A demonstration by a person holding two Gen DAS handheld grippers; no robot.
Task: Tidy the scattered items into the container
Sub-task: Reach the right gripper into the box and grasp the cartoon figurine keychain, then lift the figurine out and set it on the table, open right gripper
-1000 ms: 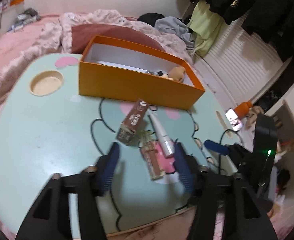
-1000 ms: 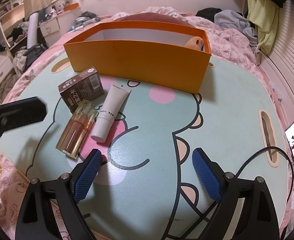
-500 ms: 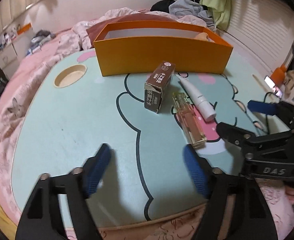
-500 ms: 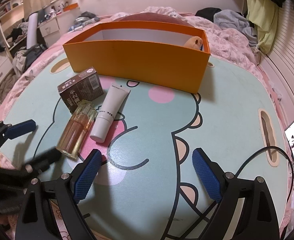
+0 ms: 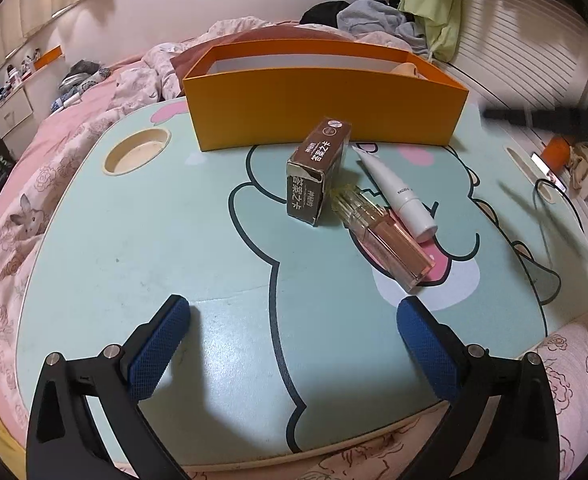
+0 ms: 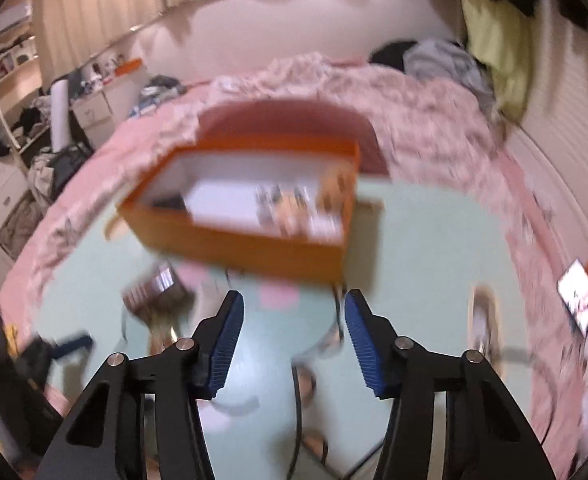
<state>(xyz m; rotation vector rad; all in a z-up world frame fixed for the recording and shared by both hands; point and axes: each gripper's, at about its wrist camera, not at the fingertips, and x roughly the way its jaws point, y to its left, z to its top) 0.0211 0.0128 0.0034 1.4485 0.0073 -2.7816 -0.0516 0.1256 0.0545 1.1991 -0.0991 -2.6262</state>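
An orange box [image 5: 322, 108] stands at the far side of the mint cartoon table [image 5: 153, 240]. In front of it lie a brown carton [image 5: 318, 170], a clear pink bottle [image 5: 386, 240] and a white tube [image 5: 398, 192]. My left gripper [image 5: 294, 344] is open and empty, low over the near table edge, short of the items. My right gripper [image 6: 291, 344] is open and empty, raised over the table. Its view is blurred; the orange box [image 6: 253, 208] holds several items, and the brown carton [image 6: 153, 292] lies at lower left.
The table sits on a bed with pink bedding [image 5: 33, 208]. A round cup recess [image 5: 135, 156] is at the table's left. A black cable [image 5: 546, 208] and a phone [image 6: 582, 300] lie at the right. Clothes hang at the back right.
My right gripper has lifted and swung up fast, its jaws narrower than before. My left gripper has shifted so the items sit ahead and to the right.
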